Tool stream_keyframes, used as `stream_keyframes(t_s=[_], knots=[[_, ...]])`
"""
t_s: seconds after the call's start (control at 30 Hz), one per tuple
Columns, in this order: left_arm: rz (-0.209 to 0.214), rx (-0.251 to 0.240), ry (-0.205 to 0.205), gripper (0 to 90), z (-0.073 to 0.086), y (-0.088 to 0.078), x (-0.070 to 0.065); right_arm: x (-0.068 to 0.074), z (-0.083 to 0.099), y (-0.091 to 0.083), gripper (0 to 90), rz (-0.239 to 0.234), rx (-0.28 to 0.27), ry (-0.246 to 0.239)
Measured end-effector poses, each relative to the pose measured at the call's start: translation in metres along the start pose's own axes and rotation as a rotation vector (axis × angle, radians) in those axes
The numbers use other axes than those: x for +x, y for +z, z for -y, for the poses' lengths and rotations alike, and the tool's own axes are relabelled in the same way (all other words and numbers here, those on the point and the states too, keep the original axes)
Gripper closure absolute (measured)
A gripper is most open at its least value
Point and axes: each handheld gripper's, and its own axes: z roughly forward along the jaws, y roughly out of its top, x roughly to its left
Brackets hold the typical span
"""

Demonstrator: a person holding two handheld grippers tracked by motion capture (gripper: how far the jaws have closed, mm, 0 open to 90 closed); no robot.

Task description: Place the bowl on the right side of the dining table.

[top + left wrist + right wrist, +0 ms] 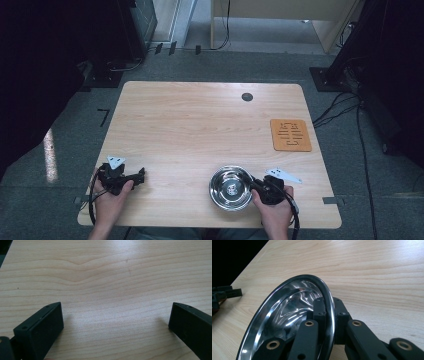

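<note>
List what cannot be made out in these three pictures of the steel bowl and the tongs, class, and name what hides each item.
- Steel bowl, right gripper view: near rim cut off by the bottom edge; the right tongs cover part of the wall.
- Bowl's underside, high view: hidden by the bowl itself.
- Left tongs, high view: too small to judge their gap; the left gripper view shows them open.
- Pattern on the cork trivet, high view: too small to read.
</note>
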Motion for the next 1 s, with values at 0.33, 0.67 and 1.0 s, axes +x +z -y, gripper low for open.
stream_keyframes(t_s=[0.33,0.67,1.0], knots=[[0.000,0.000,0.000,0.0,0.000,0.000,0.000,-0.003,-0.004,-0.004,84.8,0.005,-0.021,0.006],[0.000,0.000,0.000,0.0,0.000,0.000,0.000,-0.007,-0.008,-0.009,84.8,0.011,-0.042,0.022],[0.000,0.000,0.000,0.0,0.000,0.000,0.000,-0.011,-0.011,-0.012,84.8,0.014,-0.063,0.037]])
